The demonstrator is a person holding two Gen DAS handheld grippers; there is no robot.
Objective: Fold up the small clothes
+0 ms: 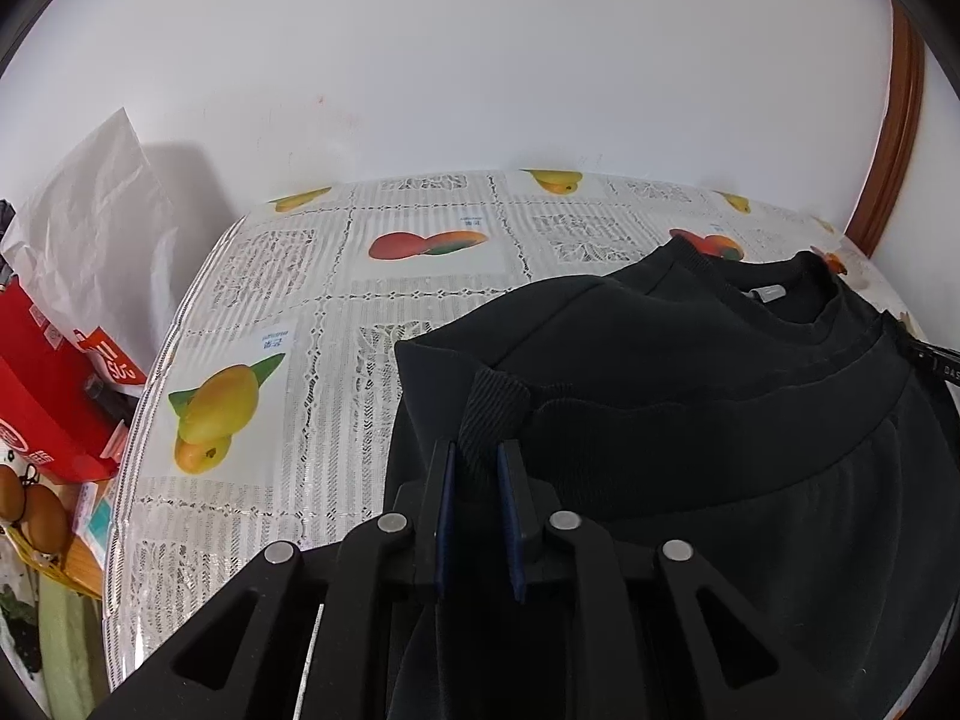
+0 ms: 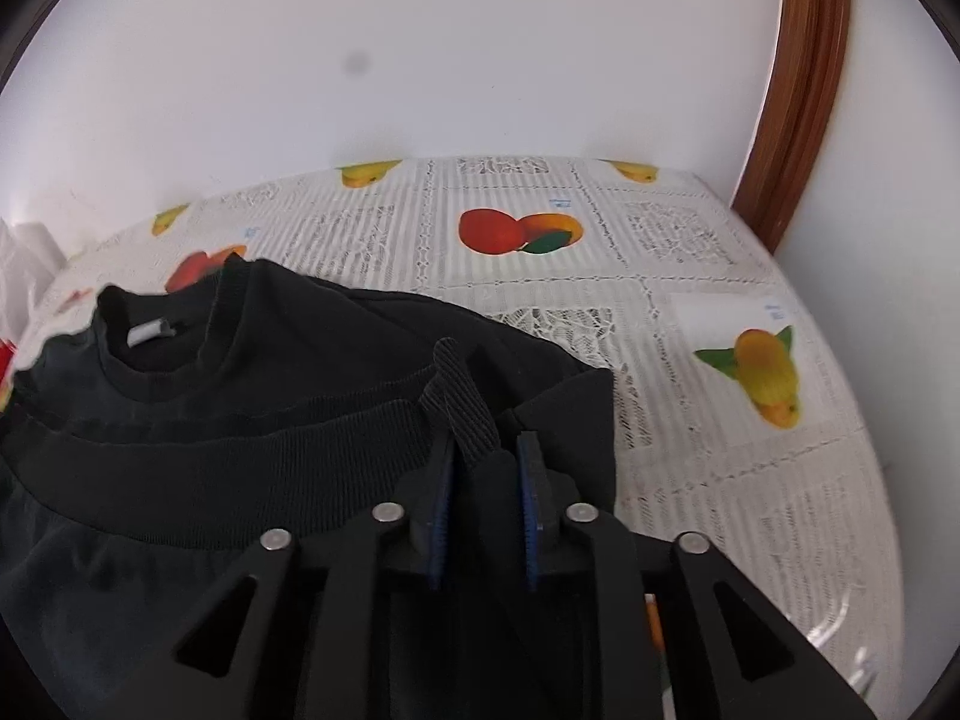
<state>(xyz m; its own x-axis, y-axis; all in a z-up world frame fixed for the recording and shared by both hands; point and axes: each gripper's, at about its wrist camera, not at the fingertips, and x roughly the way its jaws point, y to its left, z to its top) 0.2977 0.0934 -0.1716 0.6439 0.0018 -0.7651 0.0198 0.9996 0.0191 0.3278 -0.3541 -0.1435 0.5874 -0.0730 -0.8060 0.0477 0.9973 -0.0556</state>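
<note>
A black sweatshirt [image 1: 690, 360] lies on the table's fruit-print lace cloth [image 1: 312, 324].

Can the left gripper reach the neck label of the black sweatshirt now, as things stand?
Probably not now: the left gripper is shut on the black sweatshirt's ribbed hem. The neck label lies uncovered farther back, so it must release first.
</note>
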